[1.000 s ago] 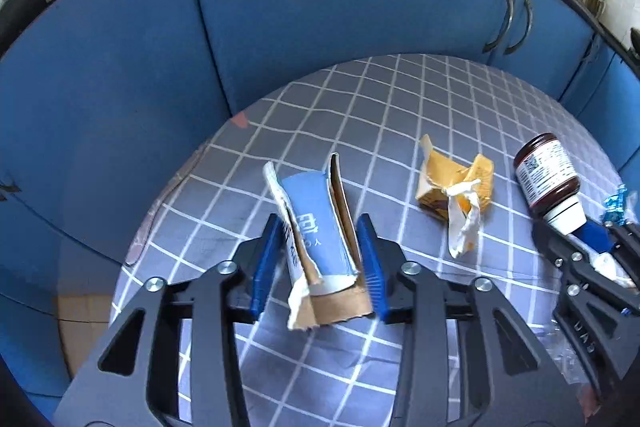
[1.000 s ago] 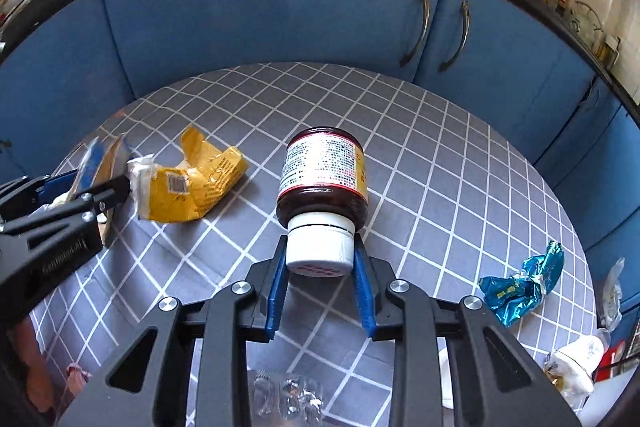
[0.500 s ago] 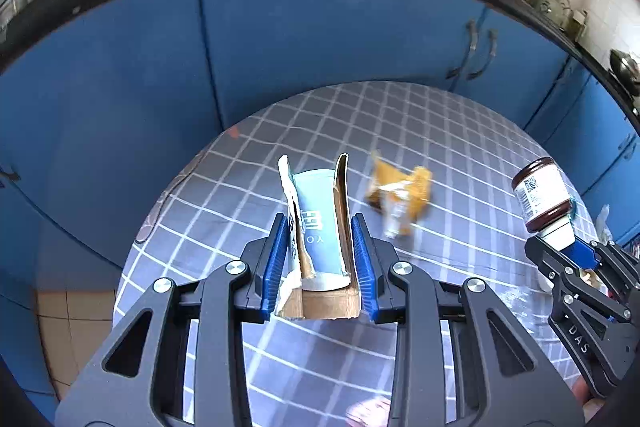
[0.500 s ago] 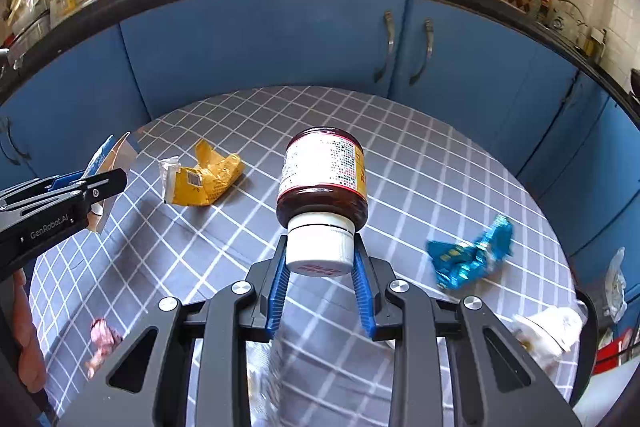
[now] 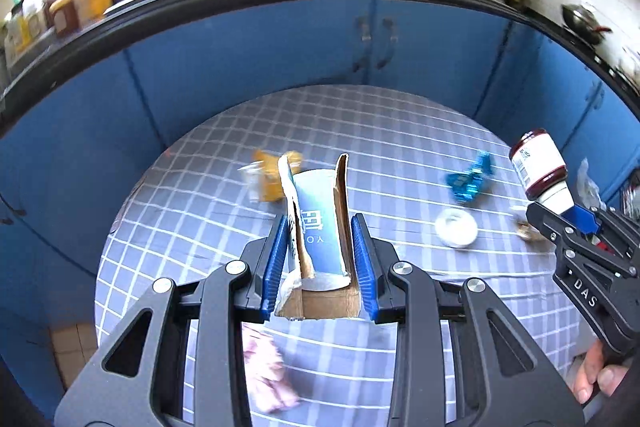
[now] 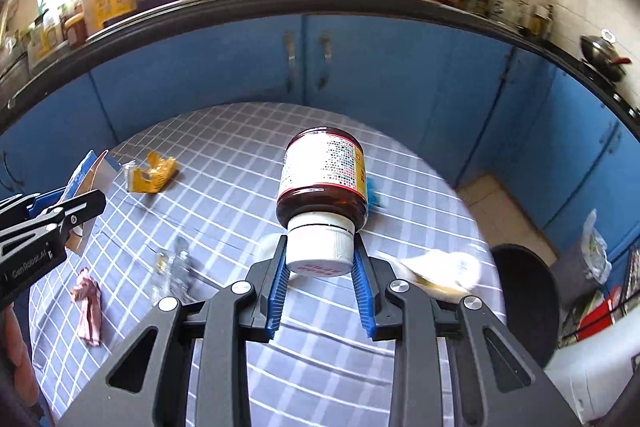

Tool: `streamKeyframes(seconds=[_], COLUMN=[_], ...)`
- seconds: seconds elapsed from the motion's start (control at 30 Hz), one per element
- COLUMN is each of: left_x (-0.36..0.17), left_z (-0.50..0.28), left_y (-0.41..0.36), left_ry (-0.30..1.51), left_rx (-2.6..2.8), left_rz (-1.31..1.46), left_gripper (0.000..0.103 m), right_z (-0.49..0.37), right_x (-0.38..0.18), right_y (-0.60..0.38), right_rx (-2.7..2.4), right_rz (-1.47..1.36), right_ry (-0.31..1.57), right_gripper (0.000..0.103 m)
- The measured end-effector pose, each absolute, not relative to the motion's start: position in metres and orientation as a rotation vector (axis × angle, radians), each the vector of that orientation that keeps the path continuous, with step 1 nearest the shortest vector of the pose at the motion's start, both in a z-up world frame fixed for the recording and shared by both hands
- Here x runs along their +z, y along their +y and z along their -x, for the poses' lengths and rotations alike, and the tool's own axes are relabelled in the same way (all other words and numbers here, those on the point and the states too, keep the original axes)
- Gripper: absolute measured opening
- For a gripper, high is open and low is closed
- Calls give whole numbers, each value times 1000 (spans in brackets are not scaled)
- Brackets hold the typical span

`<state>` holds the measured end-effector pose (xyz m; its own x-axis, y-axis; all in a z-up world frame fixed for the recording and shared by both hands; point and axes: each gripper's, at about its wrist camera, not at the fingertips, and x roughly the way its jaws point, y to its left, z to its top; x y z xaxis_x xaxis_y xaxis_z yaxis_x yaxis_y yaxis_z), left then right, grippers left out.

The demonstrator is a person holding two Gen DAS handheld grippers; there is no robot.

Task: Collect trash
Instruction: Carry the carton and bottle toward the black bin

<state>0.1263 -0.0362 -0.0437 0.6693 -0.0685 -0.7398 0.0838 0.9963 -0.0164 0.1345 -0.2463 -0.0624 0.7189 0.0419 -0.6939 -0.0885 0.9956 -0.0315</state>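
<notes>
The left gripper (image 5: 320, 259) pinches a torn carton (image 5: 320, 223) by its lower end, held up over the table (image 5: 400, 131). The right gripper (image 6: 320, 267) pinches a brown bottle (image 6: 322, 179) by its white cap alone. That hold looks the riskier: the heavy body hangs beyond the pads and could swing or slip out on a quick turn (the carton, being flattened, might merely slide). A yellow wrapper (image 6: 154, 173) and a blue wrapper (image 5: 470, 179) lie on the cloth uncollected.

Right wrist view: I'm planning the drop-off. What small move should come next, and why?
Probably swing the right gripper toward the dark bin at the table's right edge. It is shut on the white cap of the brown jar, held clear above the table.
</notes>
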Motion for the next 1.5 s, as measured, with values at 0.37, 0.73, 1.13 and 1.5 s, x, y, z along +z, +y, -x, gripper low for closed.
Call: streamKeyframes(seconds=[0.37,0.73,1.13,1.5], left_x=[-27,-15,-11,-28], left_z=[-98,-89,-108,-132], left_y=[-137,-221,-285,-308], left_ry=[806,767,741,770], left_rx=[-206,-292,-355,-359], left_rz=[-130,-231,-268,-269], left_gripper=[34,34,34,34], right_z=[-82,-61,-76,-110], right_x=[-45,-36,-28,-40], right_y=[-328,-398,-457,-488], right_rx=[-63,-151,-227,-259], right_rz=[40,-29,-96,-155], right_ry=[690,628,562,573], right_gripper=[29,29,29,29])
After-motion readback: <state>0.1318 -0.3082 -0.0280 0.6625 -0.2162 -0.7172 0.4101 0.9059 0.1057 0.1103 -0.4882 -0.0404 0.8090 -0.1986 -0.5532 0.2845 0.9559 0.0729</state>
